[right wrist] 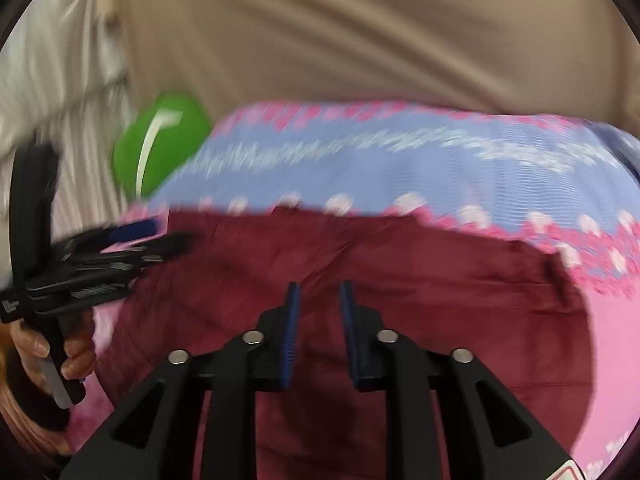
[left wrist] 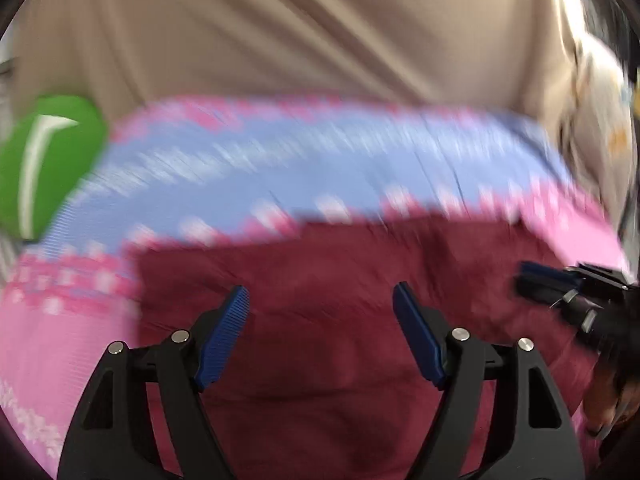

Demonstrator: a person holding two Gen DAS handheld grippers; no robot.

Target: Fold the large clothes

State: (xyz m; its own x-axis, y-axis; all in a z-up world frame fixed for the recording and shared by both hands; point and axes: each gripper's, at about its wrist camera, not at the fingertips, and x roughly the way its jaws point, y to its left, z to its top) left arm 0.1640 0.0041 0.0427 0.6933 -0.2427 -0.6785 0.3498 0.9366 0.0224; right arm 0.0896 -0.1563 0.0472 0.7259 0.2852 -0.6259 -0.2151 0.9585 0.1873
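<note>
A dark red garment (left wrist: 340,344) lies spread on a pink and blue patterned cloth (left wrist: 280,168); it also shows in the right wrist view (right wrist: 360,280), on the same cloth (right wrist: 400,168). My left gripper (left wrist: 320,300) is open wide just above the garment, holding nothing. My right gripper (right wrist: 319,296) hovers over the garment with its blue pads a narrow gap apart, nothing between them. Each gripper shows in the other's view: the right one (left wrist: 560,284) at the garment's right edge, the left one (right wrist: 132,240) at its left edge. Both views are motion-blurred.
A green object (left wrist: 48,160) with a white stripe sits beyond the cloth's left corner, also in the right wrist view (right wrist: 160,144). Beige fabric (left wrist: 300,32) fills the background. A pale striped cloth (right wrist: 60,80) hangs at the left.
</note>
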